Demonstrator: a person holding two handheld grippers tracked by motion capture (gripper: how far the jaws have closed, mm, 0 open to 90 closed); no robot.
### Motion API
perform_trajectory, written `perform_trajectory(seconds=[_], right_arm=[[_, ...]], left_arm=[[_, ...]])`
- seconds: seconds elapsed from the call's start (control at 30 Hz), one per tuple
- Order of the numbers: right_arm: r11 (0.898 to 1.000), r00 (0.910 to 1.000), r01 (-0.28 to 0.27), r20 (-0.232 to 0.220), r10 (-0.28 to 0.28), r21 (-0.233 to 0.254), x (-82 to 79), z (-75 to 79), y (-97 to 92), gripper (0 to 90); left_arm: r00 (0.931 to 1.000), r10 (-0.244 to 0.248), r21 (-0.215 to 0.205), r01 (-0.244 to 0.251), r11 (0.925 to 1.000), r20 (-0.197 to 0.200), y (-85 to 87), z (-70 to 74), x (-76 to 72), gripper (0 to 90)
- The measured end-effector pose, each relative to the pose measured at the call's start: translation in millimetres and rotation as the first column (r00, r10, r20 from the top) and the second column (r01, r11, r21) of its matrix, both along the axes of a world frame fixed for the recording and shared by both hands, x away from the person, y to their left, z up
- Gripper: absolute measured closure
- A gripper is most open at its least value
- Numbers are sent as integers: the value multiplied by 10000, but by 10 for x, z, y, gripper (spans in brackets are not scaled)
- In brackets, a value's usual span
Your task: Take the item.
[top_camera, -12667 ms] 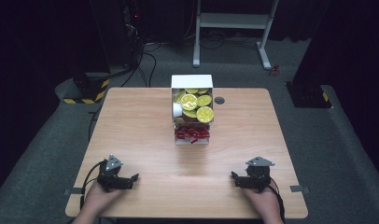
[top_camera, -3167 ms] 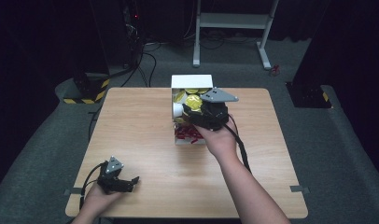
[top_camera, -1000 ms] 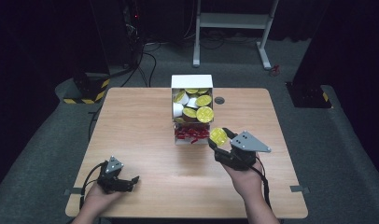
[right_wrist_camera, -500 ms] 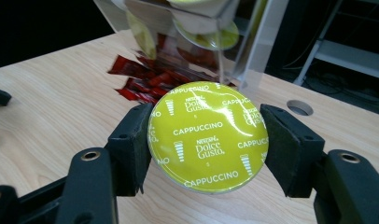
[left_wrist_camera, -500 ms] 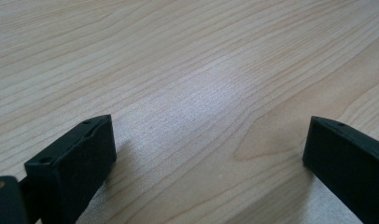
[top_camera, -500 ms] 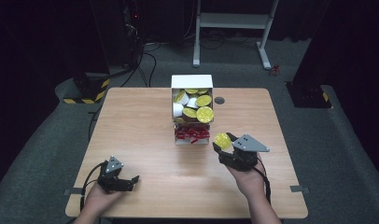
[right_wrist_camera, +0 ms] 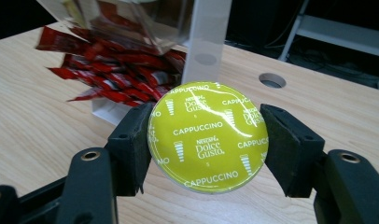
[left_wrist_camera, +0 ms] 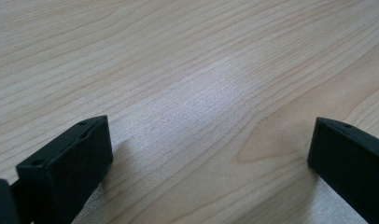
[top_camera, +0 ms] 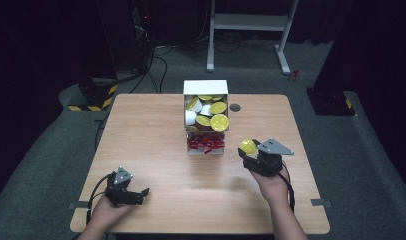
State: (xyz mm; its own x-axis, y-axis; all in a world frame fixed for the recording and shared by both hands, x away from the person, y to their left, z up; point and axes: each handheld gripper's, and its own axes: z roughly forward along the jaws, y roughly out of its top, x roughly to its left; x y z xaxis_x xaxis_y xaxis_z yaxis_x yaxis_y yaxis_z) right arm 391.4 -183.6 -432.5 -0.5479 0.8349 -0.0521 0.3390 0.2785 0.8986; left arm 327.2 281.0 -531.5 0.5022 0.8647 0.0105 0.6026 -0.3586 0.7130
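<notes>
Wooden table (top_camera: pixel 156 130), capsule dispenser (top_camera: pixel 205 117) mid-table, right gripper (top_camera: pixel 250 152) jaws clamping yellow capsule (right_wrist_camera: pixel 207 137), left gripper (top_camera: pixel 139 193) jaws spread, empty.

A light wooden table (top_camera: pixel 151 140) stands on grey carpet. On it, toward twelve o'clock from its middle, sits a white dispenser box (top_camera: pixel 206 117) with yellow-lidded capsules (top_camera: pixel 219 122) on top and red sachets (top_camera: pixel 206 144) below. A small round hole (top_camera: pixel 235 107) lies just beside the box at three o'clock.
</notes>
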Motion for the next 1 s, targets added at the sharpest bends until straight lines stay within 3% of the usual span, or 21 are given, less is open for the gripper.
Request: perform_trajectory(seconds=[0.43,1.0], right_arm=[[9942,9932,1070,-458,-1072,-78,176,-159,-206,382],[9845,9786,1607,-1185,-1682,-702,389,-468,-251,383]], left_arm=[[9999,112,-40,-111,9999,7,5,-1,2,5],[9994,337,-93,-337,9994,30,15,1,1,24]])
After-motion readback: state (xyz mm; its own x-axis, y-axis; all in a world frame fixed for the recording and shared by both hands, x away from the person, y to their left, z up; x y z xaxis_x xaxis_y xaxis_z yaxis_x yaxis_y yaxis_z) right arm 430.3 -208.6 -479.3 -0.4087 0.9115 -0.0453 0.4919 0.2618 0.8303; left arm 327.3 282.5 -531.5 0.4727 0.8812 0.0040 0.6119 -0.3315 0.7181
